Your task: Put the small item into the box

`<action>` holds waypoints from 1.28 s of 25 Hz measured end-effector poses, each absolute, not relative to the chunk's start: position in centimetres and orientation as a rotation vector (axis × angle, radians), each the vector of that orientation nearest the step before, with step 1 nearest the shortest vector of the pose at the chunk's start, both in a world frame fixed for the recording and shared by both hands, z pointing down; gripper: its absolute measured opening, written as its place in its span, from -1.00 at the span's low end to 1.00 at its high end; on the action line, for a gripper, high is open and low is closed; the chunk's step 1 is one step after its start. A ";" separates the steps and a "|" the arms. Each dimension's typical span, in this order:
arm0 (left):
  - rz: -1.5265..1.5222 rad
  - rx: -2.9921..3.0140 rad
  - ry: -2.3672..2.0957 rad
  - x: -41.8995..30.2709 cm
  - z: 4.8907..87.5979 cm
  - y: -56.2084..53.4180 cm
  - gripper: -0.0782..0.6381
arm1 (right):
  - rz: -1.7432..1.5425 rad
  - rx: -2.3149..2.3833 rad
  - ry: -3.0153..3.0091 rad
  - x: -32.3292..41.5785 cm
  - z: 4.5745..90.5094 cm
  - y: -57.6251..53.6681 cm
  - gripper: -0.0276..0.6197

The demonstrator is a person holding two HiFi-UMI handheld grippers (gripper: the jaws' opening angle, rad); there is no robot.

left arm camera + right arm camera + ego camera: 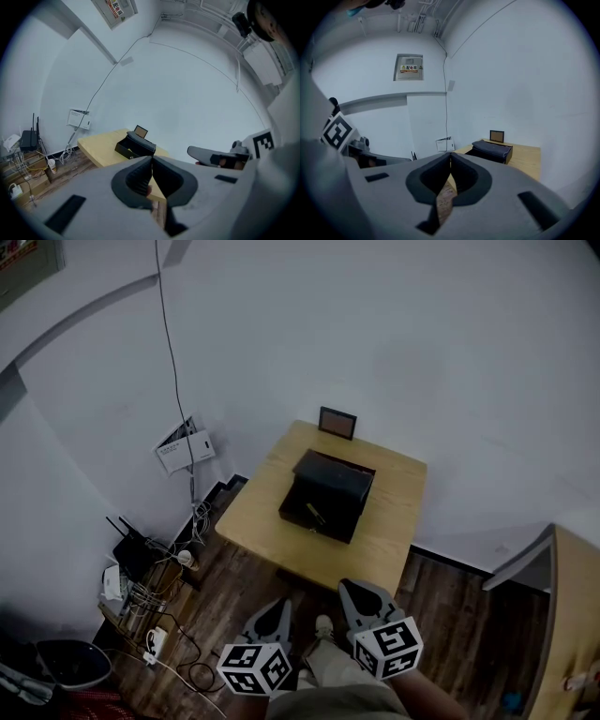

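Left gripper: jaws closed, pads meeting tip to tip, empty. Right gripper: same, jaws shut on themselves w/ no thing held. I hold both low & near me, side by side, tips aimed at the tabletop. The left one is over the wood floor. The right one is just at the tabletop's near edge, from the head view. Both are well apart from the box. My shoe shows btwn the two grippers.

The box is black and sits approx mid-tabletop, open, lid standing up on its far side. The small item lies inside the open tray, toward the near-left part. It's pale, thin and too small to tell what it is. Neither gripper touches it.

A small dark picture frame stands upright at the tabletop's far edge, just beyond the box and apart from it.

Left of the tabletop, on the floor by the wall, there's a black router w/ antennas up, among a tangle of cables. On the wall above it is a white wall unit, w/ a thin cable running up from it.
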State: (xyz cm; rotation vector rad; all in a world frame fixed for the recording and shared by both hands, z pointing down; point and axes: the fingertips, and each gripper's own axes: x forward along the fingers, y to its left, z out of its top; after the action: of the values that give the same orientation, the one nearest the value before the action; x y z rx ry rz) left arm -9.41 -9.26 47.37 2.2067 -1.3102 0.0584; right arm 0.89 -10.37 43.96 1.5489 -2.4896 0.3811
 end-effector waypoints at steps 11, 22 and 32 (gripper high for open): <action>0.062 2.195 -1.323 -10.5 48.0 -5.7 -0.77 | 0.366 1.516 -2.553 -0.5 43.1 -6.3 -0.91; 0.054 2.211 -1.329 -10.7 47.3 -5.8 -0.77 | 0.355 1.532 -2.561 -0.6 42.6 -6.3 -0.91; 0.051 2.218 -1.316 -10.6 47.2 -6.2 -0.77 | 0.374 1.556 -2.553 -0.6 42.8 -6.6 -0.91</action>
State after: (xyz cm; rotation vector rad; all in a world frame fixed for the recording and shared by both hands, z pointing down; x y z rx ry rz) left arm -10.59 -6.20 47.23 2.2179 -1.3157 0.0512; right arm -0.58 -6.63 42.78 1.5565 -2.5529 0.3737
